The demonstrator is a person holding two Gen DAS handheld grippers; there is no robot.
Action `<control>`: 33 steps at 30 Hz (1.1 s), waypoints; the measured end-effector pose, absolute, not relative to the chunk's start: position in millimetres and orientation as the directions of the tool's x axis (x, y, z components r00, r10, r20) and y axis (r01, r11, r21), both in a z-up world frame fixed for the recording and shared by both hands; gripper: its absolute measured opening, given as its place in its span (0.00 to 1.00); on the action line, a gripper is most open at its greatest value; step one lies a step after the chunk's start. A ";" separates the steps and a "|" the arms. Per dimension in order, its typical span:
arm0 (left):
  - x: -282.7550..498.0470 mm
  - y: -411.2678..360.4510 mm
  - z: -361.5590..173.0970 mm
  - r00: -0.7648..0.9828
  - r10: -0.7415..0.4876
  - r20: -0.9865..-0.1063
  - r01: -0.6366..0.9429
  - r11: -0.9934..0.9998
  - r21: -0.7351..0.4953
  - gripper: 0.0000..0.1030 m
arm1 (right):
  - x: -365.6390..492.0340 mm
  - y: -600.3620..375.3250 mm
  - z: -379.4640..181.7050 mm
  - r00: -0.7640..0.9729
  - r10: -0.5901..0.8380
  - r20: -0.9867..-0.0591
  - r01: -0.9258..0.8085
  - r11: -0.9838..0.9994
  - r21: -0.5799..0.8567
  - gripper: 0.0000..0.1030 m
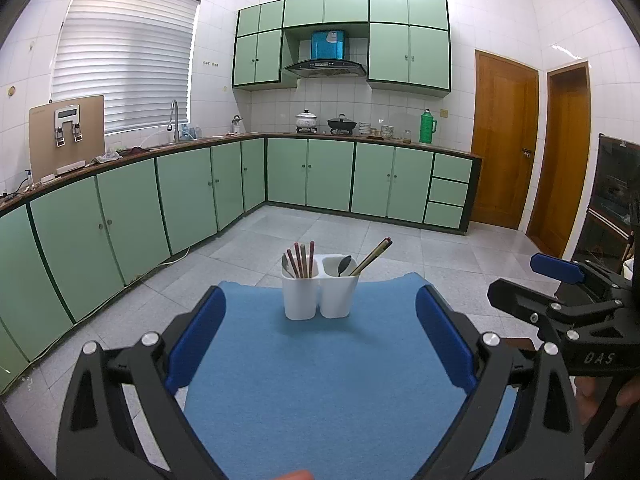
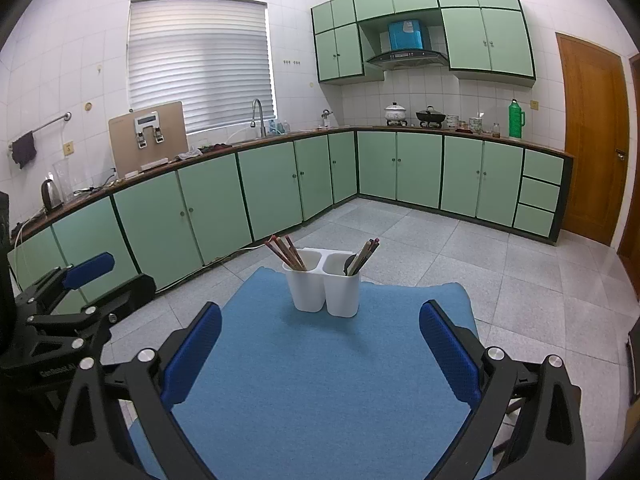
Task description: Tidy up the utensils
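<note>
A blue mat [image 1: 320, 380] is covering the tabletop, its far edge showing against the grey tiled floor [image 1: 400, 240]. A white two-compartment utensil holder [image 1: 319, 296] is standing upright directly on the mat, towards the far edge, casting a soft shadow on the blue.

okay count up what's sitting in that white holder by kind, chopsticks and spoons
Dark red wooden chopsticks, left compartment of the white plastic two-cup holder: about 5
Chopsticks leaning in the right compartment: about 2
Metal spoons, one per compartment: 2
Total: about 9; the sticks overlap.
</note>
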State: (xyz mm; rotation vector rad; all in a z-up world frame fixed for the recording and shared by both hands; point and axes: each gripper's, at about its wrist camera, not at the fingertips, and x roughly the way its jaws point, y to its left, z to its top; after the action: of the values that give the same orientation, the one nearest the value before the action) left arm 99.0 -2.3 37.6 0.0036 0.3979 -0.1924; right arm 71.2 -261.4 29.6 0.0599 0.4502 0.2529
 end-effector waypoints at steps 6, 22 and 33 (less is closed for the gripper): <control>98.6 -2.6 37.6 0.904 -0.185 -0.386 0.187 0.982 -0.034 0.90 | 70.8 -261.6 28.2 0.868 0.257 -0.425 -0.231 0.966 0.113 0.94; 98.7 -1.8 37.3 0.903 -0.186 -0.388 0.188 0.982 -0.034 0.90 | 71.5 -263.1 27.3 0.866 0.259 -0.427 -0.231 0.966 0.116 0.94; 99.4 0.1 36.6 0.901 -0.186 -0.393 0.188 0.982 -0.033 0.90 | 72.9 -264.1 25.5 0.866 0.257 -0.429 -0.229 0.966 0.117 0.94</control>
State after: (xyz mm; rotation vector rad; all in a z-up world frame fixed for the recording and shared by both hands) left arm 99.4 0.1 36.6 0.0060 0.4057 -0.1936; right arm 72.9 -264.1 25.5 0.0631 0.4580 0.2549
